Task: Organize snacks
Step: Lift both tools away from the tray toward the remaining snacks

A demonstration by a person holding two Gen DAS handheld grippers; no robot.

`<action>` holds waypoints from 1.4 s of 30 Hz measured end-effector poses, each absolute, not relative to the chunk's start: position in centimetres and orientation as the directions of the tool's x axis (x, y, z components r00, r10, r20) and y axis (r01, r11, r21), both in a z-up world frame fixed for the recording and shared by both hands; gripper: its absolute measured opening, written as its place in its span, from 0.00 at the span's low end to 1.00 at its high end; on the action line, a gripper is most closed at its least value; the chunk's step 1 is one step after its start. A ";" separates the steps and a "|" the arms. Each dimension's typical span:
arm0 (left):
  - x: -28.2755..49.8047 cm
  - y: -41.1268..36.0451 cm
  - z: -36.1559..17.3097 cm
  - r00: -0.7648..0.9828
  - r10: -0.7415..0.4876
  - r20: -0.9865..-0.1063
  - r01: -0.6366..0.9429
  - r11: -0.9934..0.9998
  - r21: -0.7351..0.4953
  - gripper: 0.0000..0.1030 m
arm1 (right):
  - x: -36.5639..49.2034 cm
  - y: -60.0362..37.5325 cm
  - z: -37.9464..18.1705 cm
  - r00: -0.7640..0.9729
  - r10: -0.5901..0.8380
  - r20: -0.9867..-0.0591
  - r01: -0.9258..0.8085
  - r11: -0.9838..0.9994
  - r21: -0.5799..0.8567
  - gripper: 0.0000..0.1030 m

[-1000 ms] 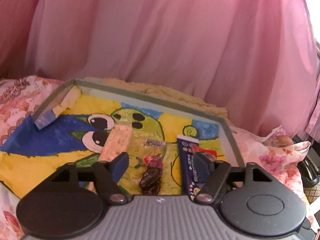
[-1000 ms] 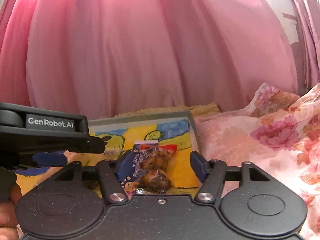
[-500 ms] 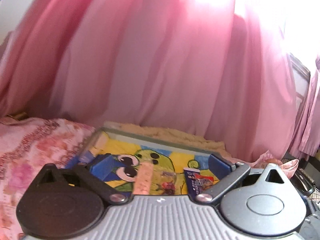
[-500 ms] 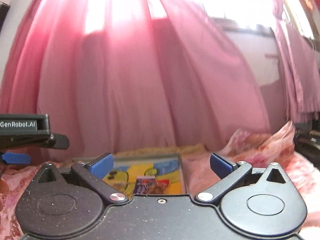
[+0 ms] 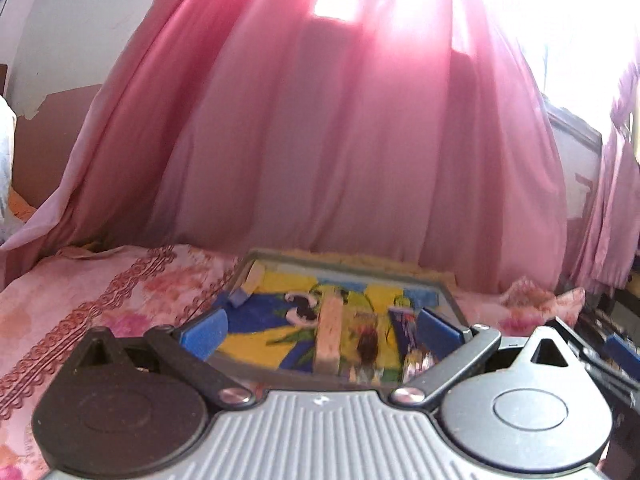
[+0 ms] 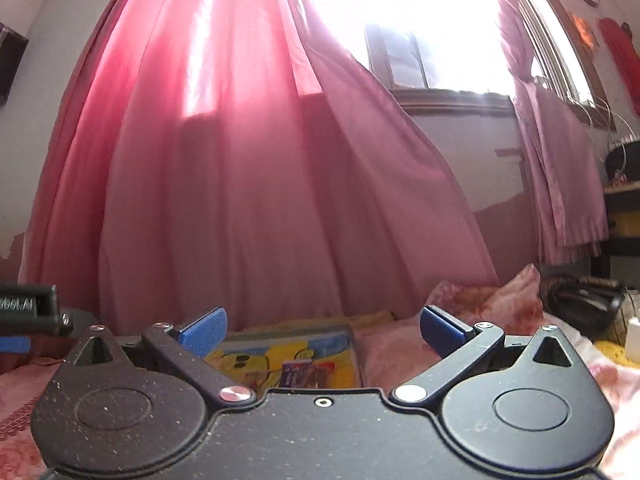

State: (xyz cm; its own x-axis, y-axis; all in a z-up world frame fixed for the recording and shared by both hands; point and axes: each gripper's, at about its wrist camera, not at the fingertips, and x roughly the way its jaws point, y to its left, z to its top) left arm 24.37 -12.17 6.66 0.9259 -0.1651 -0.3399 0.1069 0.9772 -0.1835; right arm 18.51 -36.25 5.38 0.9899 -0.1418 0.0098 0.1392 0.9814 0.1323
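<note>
Both tongs stood wide open and empty. The left tongs (image 5: 320, 330) hung above the near edge of the tray (image 5: 450, 294), which lay on the bed's floral bedspread (image 5: 100, 300) in front of the pink curtain (image 5: 320, 140).

The snacks lay side by side on the tray's painted floor, ahead of and below the left tongs, framed between its blue pads:
- a pale stick-shaped packet (image 5: 330, 332), leftmost;
- a dark wrapped snack (image 5: 366, 344), in the middle;
- a blue packet (image 5: 406, 330), rightmost, partly behind the right pad.

Each long axis ran roughly away from the camera, in line with the fingers. A pale block (image 5: 250, 286) leaned in the tray's far left corner, well apart from the row.

The right tongs (image 6: 320, 330) were pitched higher. Judgement: the left tongs were nearer the row; the right would need to tip down first.

The left wrist view showed all three snacks, though blurred. The right wrist view showed only the blue packet (image 6: 298, 374) and the far right part of the tray (image 6: 352, 338), plus the window (image 6: 420, 40).
</note>
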 end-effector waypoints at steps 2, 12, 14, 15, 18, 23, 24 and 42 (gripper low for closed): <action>23.2 -11.9 6.4 0.924 -0.163 -0.347 0.111 0.980 -0.165 1.00 | 17.6 -36.0 5.1 0.990 -0.142 -0.002 0.141 0.980 0.139 0.99; 18.6 -9.9 5.0 0.911 -0.143 -0.387 0.105 0.988 -0.117 1.00 | 12.7 -34.5 3.4 0.987 -0.137 -0.088 0.149 0.979 0.139 0.99; 17.8 -9.4 4.5 0.906 -0.140 -0.400 0.104 0.988 -0.111 1.00 | 11.9 -34.2 3.0 0.984 -0.132 -0.120 0.148 0.980 0.137 0.99; 17.4 -9.2 4.3 0.903 -0.140 -0.406 0.104 0.989 -0.109 1.00 | 11.5 -34.0 2.8 0.982 -0.131 -0.136 0.150 0.980 0.135 0.99; 16.3 -8.4 3.3 0.892 -0.136 -0.430 0.104 0.990 -0.097 1.00 | 10.4 -33.4 2.3 0.976 -0.122 -0.178 0.146 0.981 0.131 0.99; 14.6 -7.4 1.4 0.871 -0.128 -0.475 0.103 0.992 -0.078 1.00 | 9.4 -32.6 1.6 0.963 -0.094 -0.251 0.131 0.982 0.133 0.99; 14.3 -7.2 0.9 0.865 -0.126 -0.486 0.103 0.992 -0.074 1.00 | 9.2 -32.4 1.5 0.960 -0.087 -0.265 0.126 0.983 0.132 0.99; 10.8 -4.6 -3.8 0.781 -0.114 -0.614 0.107 0.993 -0.049 1.00 | 8.4 -28.1 -1.4 0.842 0.018 -0.539 0.023 0.997 0.070 0.99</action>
